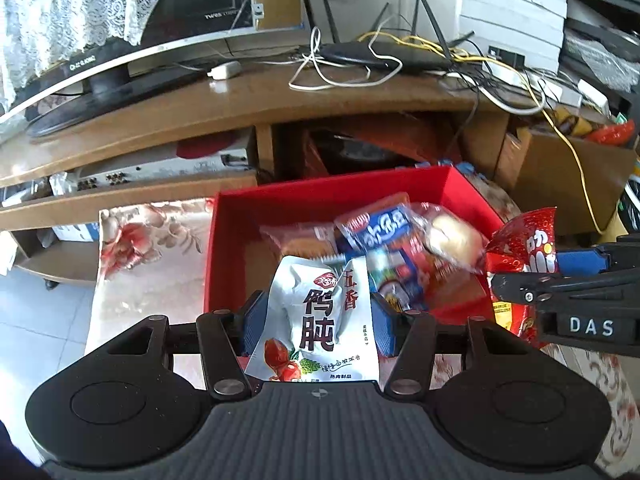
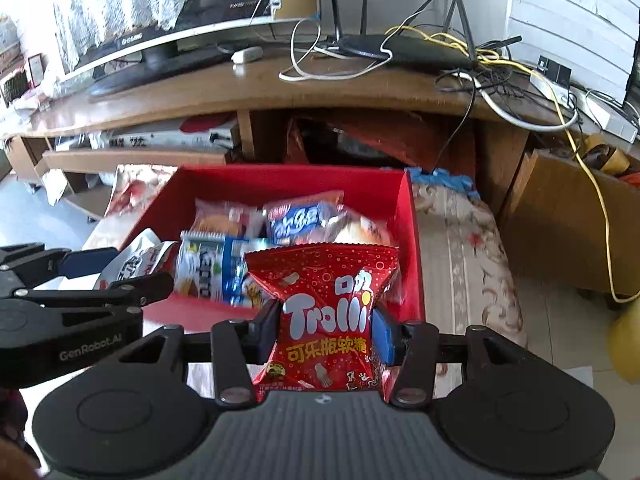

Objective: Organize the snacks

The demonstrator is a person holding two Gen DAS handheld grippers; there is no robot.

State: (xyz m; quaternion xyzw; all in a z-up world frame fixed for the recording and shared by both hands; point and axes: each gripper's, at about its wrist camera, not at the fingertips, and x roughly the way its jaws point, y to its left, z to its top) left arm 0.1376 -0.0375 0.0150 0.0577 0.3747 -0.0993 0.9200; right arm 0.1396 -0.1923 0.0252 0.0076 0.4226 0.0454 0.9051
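Observation:
A red box (image 1: 224, 248) (image 2: 412, 240) sits on a flowered cloth and holds several snack packets. My left gripper (image 1: 316, 324) is shut on a white pouch with dark red characters (image 1: 316, 312), held over the box's near wall. My right gripper (image 2: 326, 332) is shut on a red Trolli gummy bag (image 2: 328, 304), also over the near edge of the box. In the left wrist view the right gripper (image 1: 560, 276) shows at the right with the red bag (image 1: 520, 248). In the right wrist view the left gripper (image 2: 100, 276) shows at the left with the white pouch (image 2: 132, 260).
A wooden TV stand (image 1: 280, 100) runs behind the box with a monitor (image 1: 120, 20), a router (image 1: 384, 52) and tangled cables (image 1: 500, 80). Its shelves below hold clutter. A cardboard box (image 1: 568, 176) stands at the right. Pale floor tiles (image 1: 44, 320) lie to the left.

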